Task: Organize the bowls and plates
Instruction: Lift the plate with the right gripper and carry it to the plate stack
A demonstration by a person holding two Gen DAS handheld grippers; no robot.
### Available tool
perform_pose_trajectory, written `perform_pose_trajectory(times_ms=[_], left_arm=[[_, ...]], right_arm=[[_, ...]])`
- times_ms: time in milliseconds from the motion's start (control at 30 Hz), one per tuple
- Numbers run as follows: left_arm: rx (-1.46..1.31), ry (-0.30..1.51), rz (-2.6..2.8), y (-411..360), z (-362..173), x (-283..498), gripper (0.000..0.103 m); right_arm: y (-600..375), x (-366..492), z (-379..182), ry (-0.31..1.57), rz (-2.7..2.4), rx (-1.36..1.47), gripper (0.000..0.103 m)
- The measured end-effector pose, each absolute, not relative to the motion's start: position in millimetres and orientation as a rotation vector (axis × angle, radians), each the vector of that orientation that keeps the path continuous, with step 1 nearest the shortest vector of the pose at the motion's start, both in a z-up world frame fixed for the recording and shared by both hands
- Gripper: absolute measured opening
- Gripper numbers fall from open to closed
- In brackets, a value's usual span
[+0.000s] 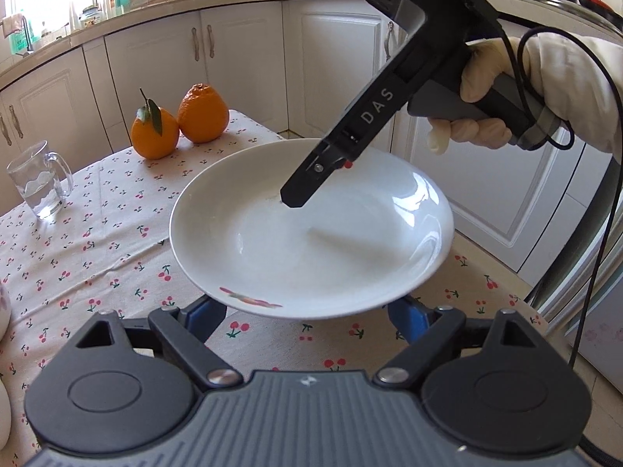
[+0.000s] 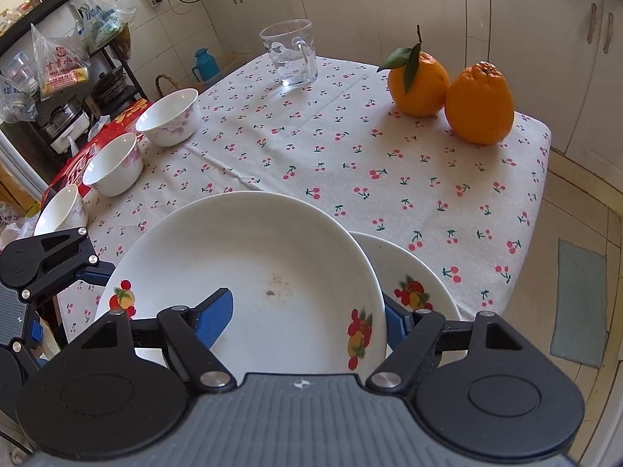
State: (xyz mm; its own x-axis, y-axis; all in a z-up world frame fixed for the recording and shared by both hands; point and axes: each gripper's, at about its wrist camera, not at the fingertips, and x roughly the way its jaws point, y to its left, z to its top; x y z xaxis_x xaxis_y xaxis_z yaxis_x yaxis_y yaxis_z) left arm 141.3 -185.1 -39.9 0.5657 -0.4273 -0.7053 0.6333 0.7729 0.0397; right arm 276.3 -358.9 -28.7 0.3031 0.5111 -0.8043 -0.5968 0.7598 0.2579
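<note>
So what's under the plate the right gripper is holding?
A second plate sits under the held plate, fruit print and right rim showing. The rest of it is covered, so I can't tell whether the two plates touch.

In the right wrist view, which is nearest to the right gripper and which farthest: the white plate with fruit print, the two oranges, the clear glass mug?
1. White plate with fruit print: between the right gripper's fingers, nearest.
2. Two oranges: right side, near the table's far edge. They touch, so I rank them together.
3. Clear glass mug: far edge, centre, farthest.
</note>
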Motion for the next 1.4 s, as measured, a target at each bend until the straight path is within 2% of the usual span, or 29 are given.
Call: perform_pose_trajectory(times_ms=[733, 1400], left_arm=[[0.352, 0.747, -0.660, -198, -44, 147, 0.090], [0.349, 0.737, -0.684, -198, -48, 152, 0.090]], right_arm=[[-393, 275, -52, 1.046, 0.691, -0.033, 0.082], [-409, 254, -40, 1.037, 0.621, -0.039, 0.083]])
